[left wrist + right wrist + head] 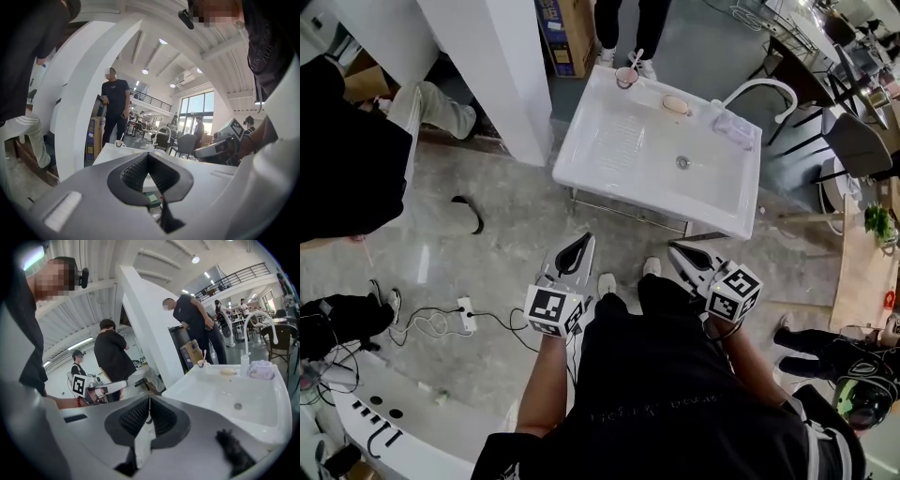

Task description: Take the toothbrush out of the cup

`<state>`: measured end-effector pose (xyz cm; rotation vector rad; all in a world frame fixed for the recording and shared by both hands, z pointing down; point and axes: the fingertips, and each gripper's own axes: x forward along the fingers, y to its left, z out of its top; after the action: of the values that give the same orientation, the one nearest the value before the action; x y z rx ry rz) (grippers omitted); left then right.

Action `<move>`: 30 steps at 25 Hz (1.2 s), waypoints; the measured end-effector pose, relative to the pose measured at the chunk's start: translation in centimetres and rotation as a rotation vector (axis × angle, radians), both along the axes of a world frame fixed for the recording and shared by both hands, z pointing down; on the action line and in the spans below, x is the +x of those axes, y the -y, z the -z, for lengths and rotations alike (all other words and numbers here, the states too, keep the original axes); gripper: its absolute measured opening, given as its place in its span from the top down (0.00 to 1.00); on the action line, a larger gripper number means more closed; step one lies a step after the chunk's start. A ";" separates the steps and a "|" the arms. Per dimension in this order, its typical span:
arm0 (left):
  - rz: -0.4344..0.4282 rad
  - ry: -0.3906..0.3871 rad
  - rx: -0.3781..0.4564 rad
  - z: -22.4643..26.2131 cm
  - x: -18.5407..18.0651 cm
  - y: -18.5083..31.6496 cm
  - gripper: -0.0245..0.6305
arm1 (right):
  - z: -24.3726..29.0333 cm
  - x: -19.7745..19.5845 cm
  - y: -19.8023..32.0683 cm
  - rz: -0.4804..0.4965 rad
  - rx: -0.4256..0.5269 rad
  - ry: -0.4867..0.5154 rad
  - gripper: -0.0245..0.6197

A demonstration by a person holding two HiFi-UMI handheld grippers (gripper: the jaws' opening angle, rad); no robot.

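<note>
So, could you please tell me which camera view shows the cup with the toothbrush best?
The head view: the pink cup stands unobstructed on the far corner of the sink, toothbrush inside. Both gripper views show it small and distant.

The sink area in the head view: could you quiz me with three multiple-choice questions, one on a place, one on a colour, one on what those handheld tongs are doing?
1. Where does the small round cup holding the slim toothbrush stand?
A. On the far left corner of the white rectangular sink
B. On the floor
C. Over the drain

2. What colour is the cup?
A. Blue
B. Pink
C. Black

3. How are the left tongs and right tongs?
A. Wide open
B. Shut on the toothbrush
C. Shut and empty

Answers: 1 A, it sits on the rim corner farthest from the person. 2 B, it shows pale pink against the white. 3 C, each gripper view shows jaws together with nothing between.
</note>
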<state>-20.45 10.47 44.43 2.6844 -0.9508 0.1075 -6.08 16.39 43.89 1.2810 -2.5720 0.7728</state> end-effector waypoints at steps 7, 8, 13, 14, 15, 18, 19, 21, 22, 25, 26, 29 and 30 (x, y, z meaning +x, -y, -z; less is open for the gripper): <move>0.047 -0.025 -0.010 -0.3 -1.5 -1.0 0.95 | 0.7 -1.4 0.6 0.055 0.025 0.011 0.94; 0.055 -0.025 -0.009 -0.2 -1.8 -1.1 0.95 | 0.7 -1.6 0.7 0.059 0.025 0.014 0.94; 0.089 -0.034 -0.004 0.1 -2.1 -1.3 0.95 | 1.3 -2.0 1.0 0.086 0.034 0.041 0.94; 0.092 -0.035 -0.001 0.2 -2.1 -1.3 0.95 | 1.4 -2.0 1.1 0.089 0.039 0.052 0.94; 0.094 -0.036 0.002 0.3 -2.0 -1.3 0.95 | 1.4 -2.0 1.2 0.093 0.044 0.057 0.94; 0.093 -0.031 0.007 0.2 -1.6 -0.8 0.95 | 1.0 -1.6 1.8 0.093 0.055 0.057 0.94; 0.088 -0.026 0.007 0.2 -1.3 -0.6 0.95 | 1.0 -1.4 2.1 0.091 0.059 0.061 0.94; 0.078 -0.012 0.009 0.1 -0.5 -0.2 0.95 | 1.2 -0.8 2.7 0.086 0.068 0.072 0.94; 0.074 -0.007 0.009 0.1 0.0 0.1 0.95 | 1.4 -0.4 3.1 0.084 0.071 0.077 0.94; 0.065 0.009 0.007 0.1 1.6 1.5 0.95 | 1.0 1.1 4.5 0.077 0.072 0.088 0.94; 0.061 0.019 0.008 0.1 2.1 2.0 0.95 | 0.8 1.6 4.9 0.073 0.070 0.093 0.94; 0.060 0.039 0.008 0.0 3.6 4.1 0.95 | -0.1 3.4 6.7 0.062 0.062 0.115 0.94; 0.062 0.040 0.005 -0.1 4.1 4.9 0.95 | -0.4 4.0 7.3 0.060 0.057 0.121 0.94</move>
<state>-16.35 5.56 44.50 2.6639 -1.0467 0.1466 -2.10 9.08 44.28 1.2022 -2.7329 0.7939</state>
